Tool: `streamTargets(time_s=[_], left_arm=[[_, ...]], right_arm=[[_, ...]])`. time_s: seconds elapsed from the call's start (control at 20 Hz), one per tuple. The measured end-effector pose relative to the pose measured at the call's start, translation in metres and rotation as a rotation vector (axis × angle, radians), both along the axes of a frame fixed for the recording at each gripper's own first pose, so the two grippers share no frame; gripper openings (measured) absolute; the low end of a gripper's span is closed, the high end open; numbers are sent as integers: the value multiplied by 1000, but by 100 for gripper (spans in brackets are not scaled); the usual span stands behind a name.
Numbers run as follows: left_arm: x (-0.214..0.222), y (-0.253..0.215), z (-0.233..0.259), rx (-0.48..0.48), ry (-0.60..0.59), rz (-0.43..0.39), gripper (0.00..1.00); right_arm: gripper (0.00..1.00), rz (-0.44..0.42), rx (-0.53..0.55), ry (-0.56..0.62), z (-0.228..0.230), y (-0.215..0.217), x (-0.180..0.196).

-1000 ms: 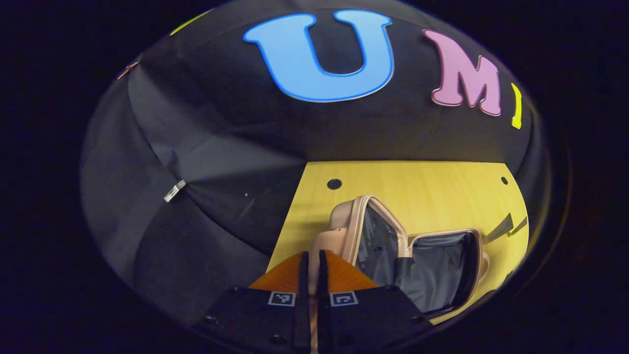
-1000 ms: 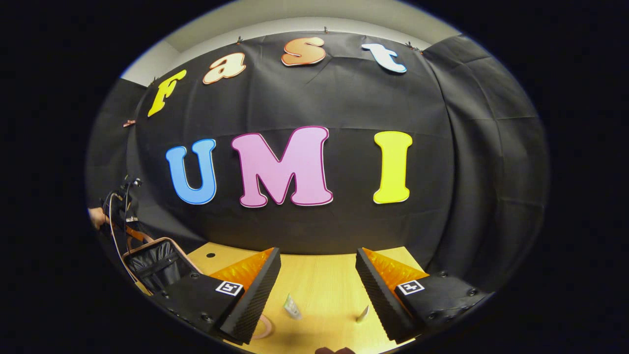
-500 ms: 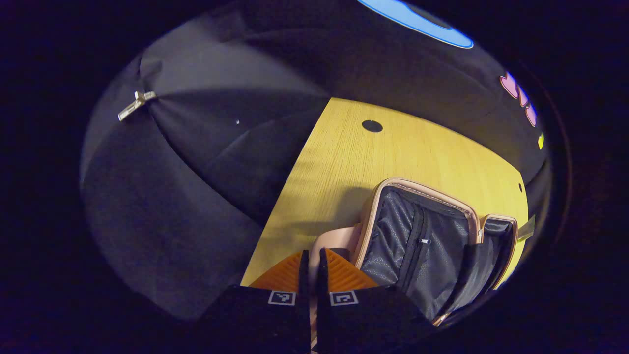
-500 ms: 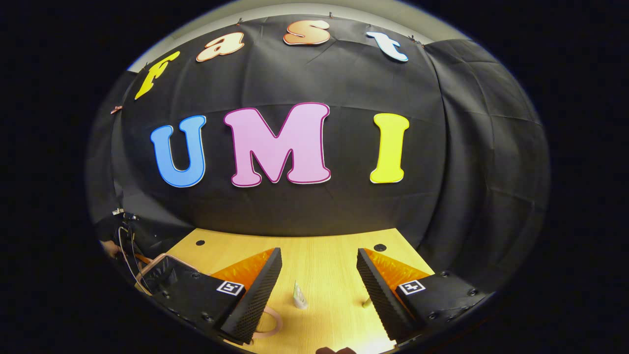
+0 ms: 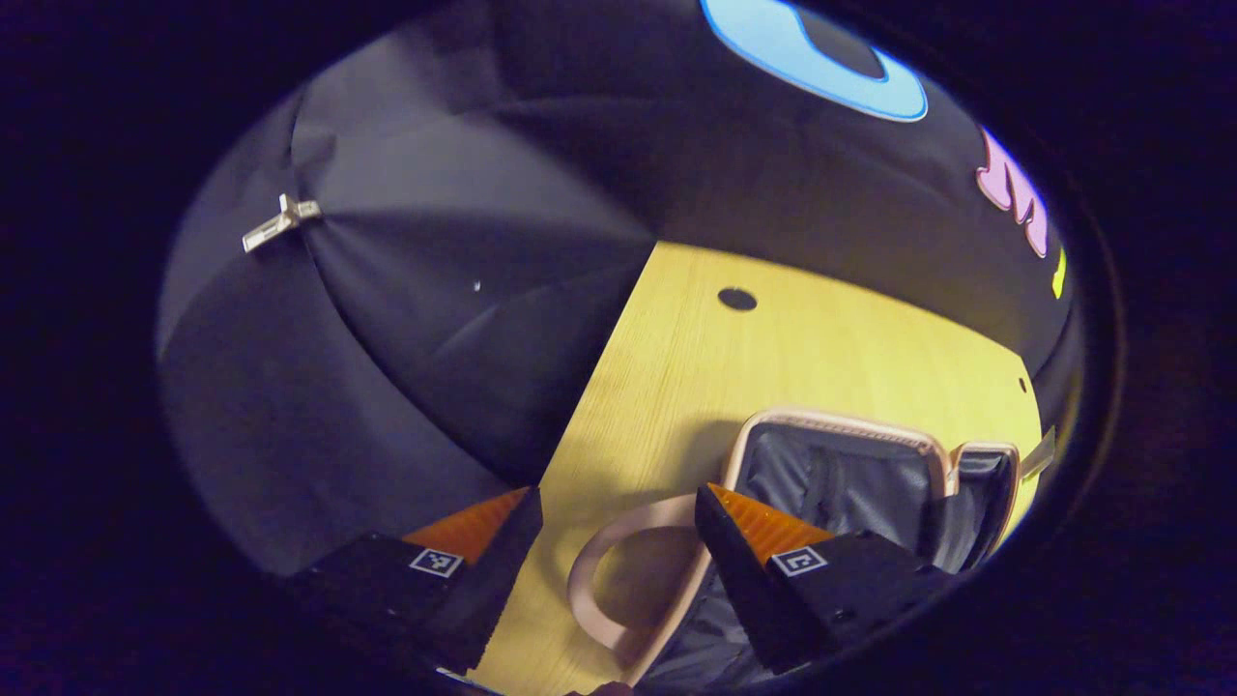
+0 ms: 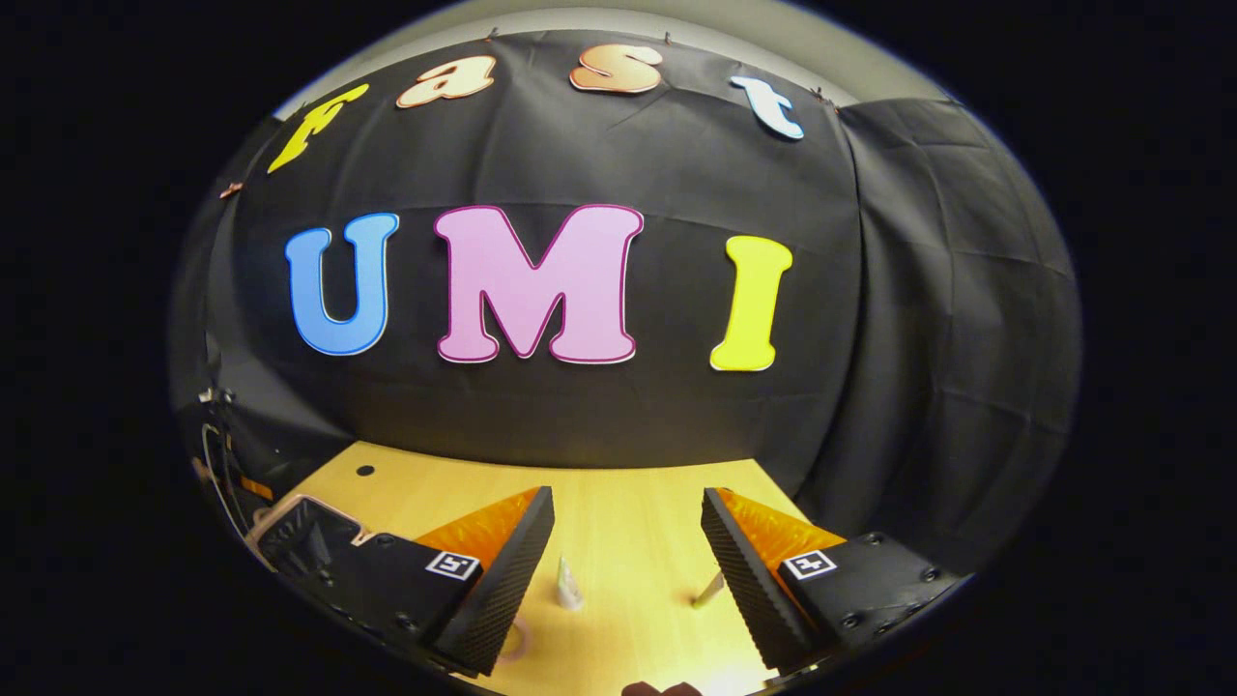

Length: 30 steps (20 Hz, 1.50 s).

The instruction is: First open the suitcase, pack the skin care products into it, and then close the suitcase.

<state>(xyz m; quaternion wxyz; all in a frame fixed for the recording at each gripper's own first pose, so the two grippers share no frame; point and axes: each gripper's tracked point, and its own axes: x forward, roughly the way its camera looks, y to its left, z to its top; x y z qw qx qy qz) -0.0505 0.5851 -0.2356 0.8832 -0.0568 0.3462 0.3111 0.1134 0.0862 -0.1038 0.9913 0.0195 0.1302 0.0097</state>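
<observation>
Both tongs were held open, the left tongs (image 5: 614, 541) spread over the suitcase (image 5: 850, 483) handle (image 5: 604, 590), the right tongs (image 6: 626, 556) above the counter (image 6: 628, 503).

Your pink suitcase (image 5: 870, 454) lies open, dark lining exposed; two small skincare tubes (image 6: 568, 586) rest on the table beside it.

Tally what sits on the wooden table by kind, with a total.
Suitcases: 1, the pink suitcase lying open, dark lining showing.
Skin care tubes: 2, one small tube upright between the right claw's fingers, and a second tube lying beside the right finger.
Total: 3 things on the table.
</observation>
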Motion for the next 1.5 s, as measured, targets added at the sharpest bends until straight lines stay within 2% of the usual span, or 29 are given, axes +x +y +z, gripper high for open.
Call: streamTargets(time_s=[0.1,0.15,0.35,0.55,0.65,0.75,0.8,0.9,1.1,1.2,1.3,1.5], left_arm=[[33,-33,62,87,-143,-80,95],[53,-61,93,116,-210,-137,96],[113,-197,178,189,-394,-402,96],[162,-343,212,82,-512,-598,96],[181,-407,209,86,-520,-681,96],[194,-461,188,32,-491,-744,96],[199,-483,173,-7,-470,-756,93],[205,-523,136,-72,-416,-766,96],[214,-566,55,-146,-236,-754,96],[214,-575,23,-205,-141,-712,96],[215,-568,5,-202,-68,-660,97],[207,-572,-8,-256,50,-608,97]], right_arm=[[97,-25,-28,-36,6,-10,1],[96,-37,-33,-52,10,-13,3],[96,-55,-22,-82,18,-24,7],[96,-33,-36,-103,22,-34,6],[96,-27,-59,-134,25,-44,6],[96,-15,-60,-141,23,-52,6],[96,-4,-44,-145,22,-54,7],[96,11,-29,-138,12,-61,11],[94,37,-1,-92,-19,-75,17],[94,55,20,-65,-39,-79,18],[96,72,25,-24,-68,-84,22],[96,124,41,90,-136,-87,34]])
